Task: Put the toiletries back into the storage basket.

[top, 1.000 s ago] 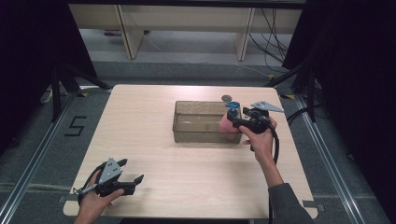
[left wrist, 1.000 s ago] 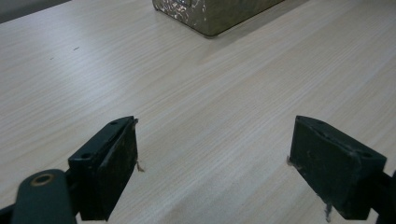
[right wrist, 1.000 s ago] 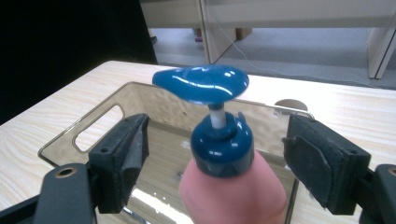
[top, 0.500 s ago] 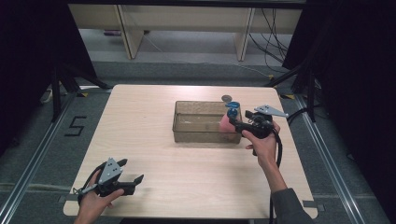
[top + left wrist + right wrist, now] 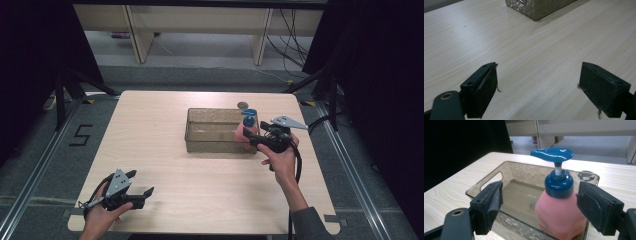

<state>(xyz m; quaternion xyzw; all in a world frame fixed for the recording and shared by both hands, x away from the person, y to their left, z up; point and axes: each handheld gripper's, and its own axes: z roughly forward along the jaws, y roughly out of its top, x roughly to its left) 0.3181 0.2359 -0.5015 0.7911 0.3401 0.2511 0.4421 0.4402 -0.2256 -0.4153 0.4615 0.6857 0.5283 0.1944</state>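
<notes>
the bench [image 5: 165, 150] carries a clear bin [image 5: 212, 131] far right; the pink pump bottle [image 5: 560, 210] stands in its right end. right gripper [image 5: 539, 202] fingers spread beside the bottle, not pressing. left gripper [image 5: 537, 90] near left, fingers spread, empty.

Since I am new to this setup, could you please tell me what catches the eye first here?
A pink pump bottle with a blue pump head stands inside the clear brown bin at its right end. The right hand-held gripper sits open around it, pads apart from it. The left hand-held gripper rests open near the table's front left corner.
</notes>
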